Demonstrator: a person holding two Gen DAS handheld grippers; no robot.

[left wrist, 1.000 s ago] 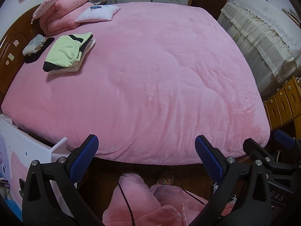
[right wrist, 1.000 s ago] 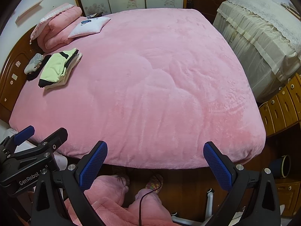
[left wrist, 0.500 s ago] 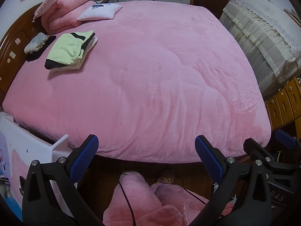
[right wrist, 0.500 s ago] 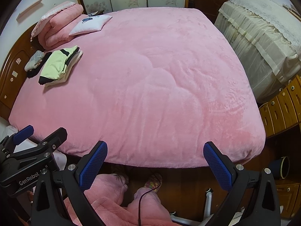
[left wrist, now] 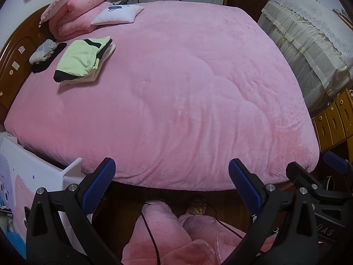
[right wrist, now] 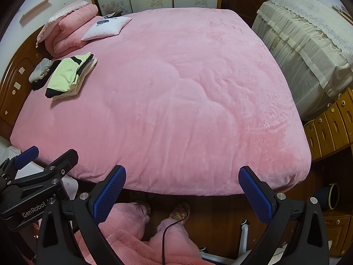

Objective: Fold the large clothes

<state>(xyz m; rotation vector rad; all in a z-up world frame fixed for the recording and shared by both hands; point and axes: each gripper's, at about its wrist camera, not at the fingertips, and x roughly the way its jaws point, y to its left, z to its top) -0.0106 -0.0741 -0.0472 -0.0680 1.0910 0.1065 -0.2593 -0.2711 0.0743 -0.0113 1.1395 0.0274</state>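
Note:
A stack of folded clothes (left wrist: 82, 60) (right wrist: 69, 76), pale green and black on top of cream, lies at the far left of the pink bed (left wrist: 187, 92) (right wrist: 176, 101). My left gripper (left wrist: 172, 183) is open and holds nothing, hanging over the bed's near edge. My right gripper (right wrist: 182, 186) is open too, also empty, beside the left one. Each gripper shows at the edge of the other's view. Both are far from the stack.
A folded pink quilt (left wrist: 75, 11) and a white pillow (left wrist: 118, 15) lie by the wooden headboard (left wrist: 13, 53). A small grey and black bundle (left wrist: 45, 52) sits left of the stack. Covered furniture (left wrist: 308, 37) and wooden drawers (left wrist: 333, 119) stand right. The person's pink-clad legs (left wrist: 158, 231) are below.
Both views have shifted slightly, so the bed and the stack sit a little lower in the frame. Both grippers stay open.

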